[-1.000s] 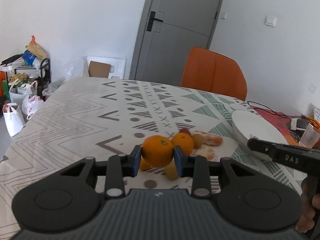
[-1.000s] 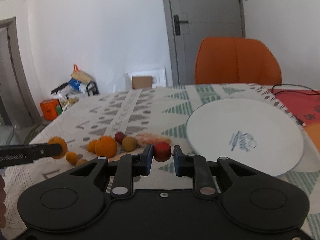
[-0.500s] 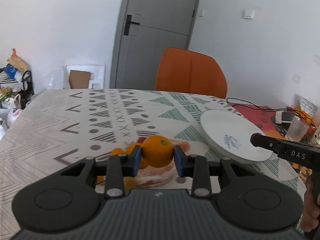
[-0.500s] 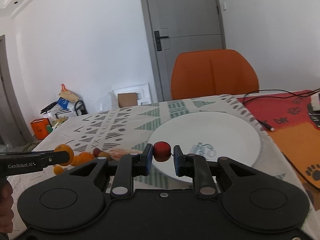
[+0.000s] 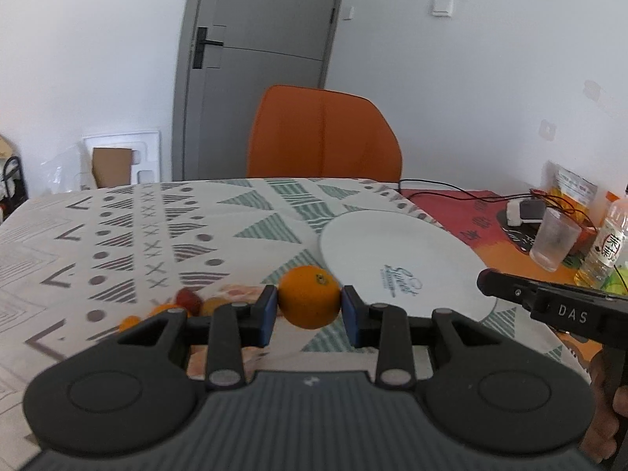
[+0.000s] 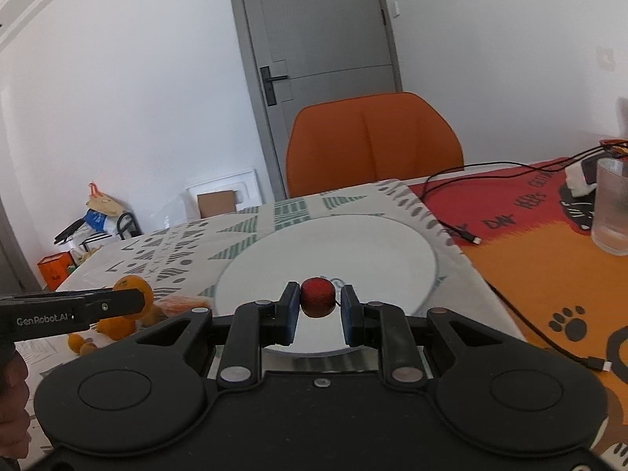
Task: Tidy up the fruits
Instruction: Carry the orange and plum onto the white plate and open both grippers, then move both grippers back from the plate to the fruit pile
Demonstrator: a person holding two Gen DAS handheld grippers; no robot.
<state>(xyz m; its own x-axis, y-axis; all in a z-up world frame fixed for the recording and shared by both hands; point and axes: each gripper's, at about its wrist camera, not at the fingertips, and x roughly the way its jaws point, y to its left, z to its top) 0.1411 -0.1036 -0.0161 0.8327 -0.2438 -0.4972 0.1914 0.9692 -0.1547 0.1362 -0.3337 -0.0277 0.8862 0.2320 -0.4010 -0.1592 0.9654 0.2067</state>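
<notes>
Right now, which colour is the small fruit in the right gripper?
Dark red fruit, seen best in the right wrist view.

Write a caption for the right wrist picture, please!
Right gripper holds a small red fruit over the white plate.

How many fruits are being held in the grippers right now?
2. An orange is clamped in the left gripper, near the white plate. A small red fruit sits in the right gripper, over the plate. More fruit lies loose on the table, partly hidden.
</notes>
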